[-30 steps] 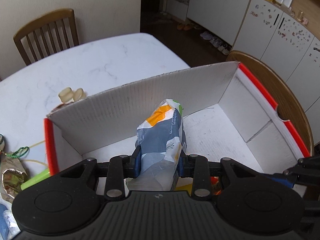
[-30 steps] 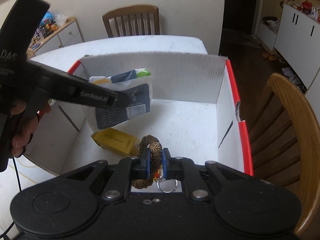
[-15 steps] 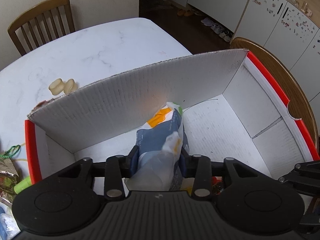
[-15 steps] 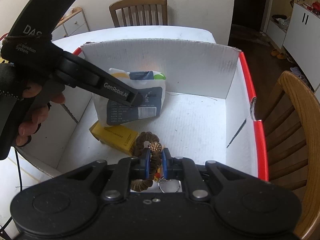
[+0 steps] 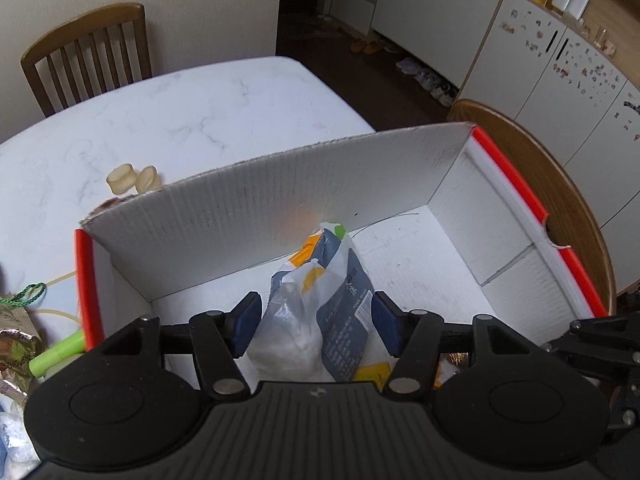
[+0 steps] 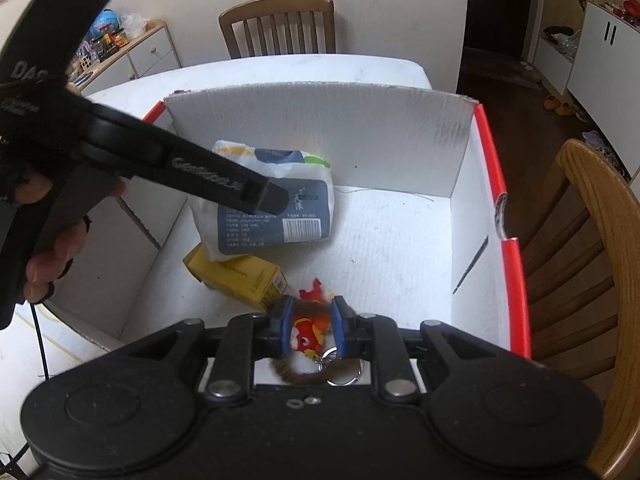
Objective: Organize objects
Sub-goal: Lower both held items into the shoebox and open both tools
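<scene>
A white marble-look table (image 5: 192, 120) stands in a room with wooden chairs around it and white cupboards (image 5: 560, 48) along one wall. On the table sits a big white cardboard box with red edges (image 5: 360, 168), open at the top. Inside the box, near its left wall, a soft plastic bag printed blue, white and orange (image 6: 276, 196) stands up on the box floor. The left gripper (image 5: 316, 324) has its blue pads on each side of this bag, and its jaws are opening, so the pads are a little away from the bag and do not squeeze it. A yellow cardboard carton (image 6: 240, 276) lies flat on the box floor, touching the bottom of the bag, toward the near edge of the box. Just beside the carton, at the near edge, lies a red and orange toy fish on a brown fuzzy ring with a metal key ring (image 6: 310, 336). The right gripper (image 6: 310, 326) has its jaws around the fish toy, and they are opening too; the pads look just off it. Outside the box, on the table by the far left corner of the box, lie two small cream round pieces (image 5: 132, 178). By the near left corner lies a green tube (image 5: 58, 354).
</scene>
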A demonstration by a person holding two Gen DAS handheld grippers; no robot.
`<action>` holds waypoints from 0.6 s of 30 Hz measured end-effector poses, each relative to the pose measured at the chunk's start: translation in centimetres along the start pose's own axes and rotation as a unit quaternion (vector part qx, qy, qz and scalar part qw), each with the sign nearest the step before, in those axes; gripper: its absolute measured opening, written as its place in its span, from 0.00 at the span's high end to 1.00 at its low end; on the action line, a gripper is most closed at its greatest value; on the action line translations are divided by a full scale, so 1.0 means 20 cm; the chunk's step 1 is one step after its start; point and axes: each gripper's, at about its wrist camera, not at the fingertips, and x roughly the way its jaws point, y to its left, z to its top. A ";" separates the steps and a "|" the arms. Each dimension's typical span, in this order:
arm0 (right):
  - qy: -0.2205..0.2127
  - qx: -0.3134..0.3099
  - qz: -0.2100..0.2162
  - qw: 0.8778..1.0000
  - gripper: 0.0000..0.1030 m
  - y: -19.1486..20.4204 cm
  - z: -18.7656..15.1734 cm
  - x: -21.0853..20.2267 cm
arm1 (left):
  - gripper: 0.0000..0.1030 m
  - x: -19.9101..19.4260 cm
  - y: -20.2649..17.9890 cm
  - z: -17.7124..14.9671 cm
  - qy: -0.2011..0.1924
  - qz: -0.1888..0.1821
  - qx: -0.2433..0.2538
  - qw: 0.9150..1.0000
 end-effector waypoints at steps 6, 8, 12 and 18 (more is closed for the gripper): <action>-0.016 0.003 -0.001 1.000 0.79 0.00 0.00 -0.06 | 0.42 -0.14 0.00 -0.04 -0.026 -0.007 0.003 1.000; -0.024 0.003 -0.003 1.000 0.78 0.01 0.00 -0.09 | 0.42 -0.18 0.00 -0.06 -0.035 -0.009 0.003 0.999; -0.039 0.002 0.000 0.999 0.76 0.02 0.00 -0.14 | 0.42 -0.28 0.00 -0.10 -0.055 -0.006 0.005 0.998; -0.057 0.001 0.010 0.998 0.64 0.05 0.01 -0.22 | 0.42 -0.42 0.00 -0.15 -0.077 -0.009 0.011 0.997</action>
